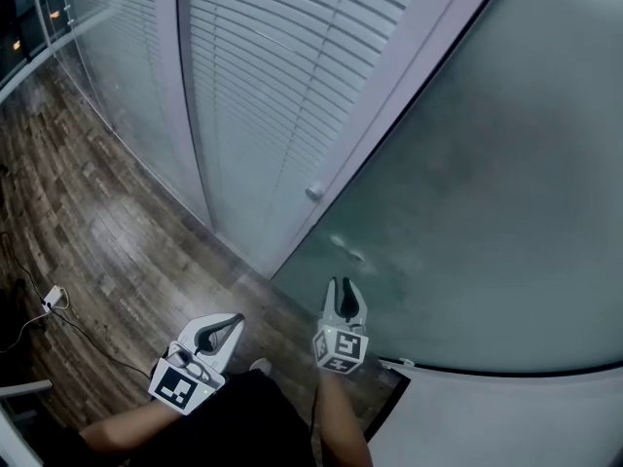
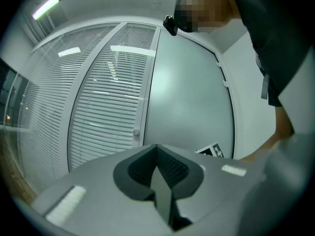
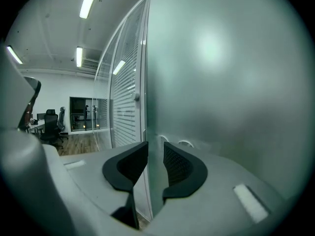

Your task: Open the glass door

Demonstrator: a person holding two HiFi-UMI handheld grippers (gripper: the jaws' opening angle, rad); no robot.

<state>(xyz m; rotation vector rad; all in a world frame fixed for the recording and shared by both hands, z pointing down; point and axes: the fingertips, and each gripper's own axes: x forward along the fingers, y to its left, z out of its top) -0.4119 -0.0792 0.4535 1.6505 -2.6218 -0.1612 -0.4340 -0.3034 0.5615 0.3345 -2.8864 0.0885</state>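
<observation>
The frosted glass door [image 1: 467,212] fills the right of the head view, its free edge running down to the floor. My right gripper [image 1: 343,282] is at that edge, just below two small round fittings [image 1: 346,251] on the glass. In the right gripper view the gripper [image 3: 155,149] is open. The door's [image 3: 221,82] edge lines up with the gap; I cannot tell whether the pads touch it. My left gripper [image 1: 234,319] hangs lower left, away from the door. In its own view the left gripper [image 2: 157,151] is shut and empty, facing the door [image 2: 192,92].
A glass partition with white blinds [image 1: 273,86] and a small knob [image 1: 313,192] stands left of the door. Dark wood floor [image 1: 117,222] lies below, with a cable and plug [image 1: 51,300] at the left. A white wall [image 1: 506,416] sits at lower right. Office chairs [image 3: 49,124] stand far off.
</observation>
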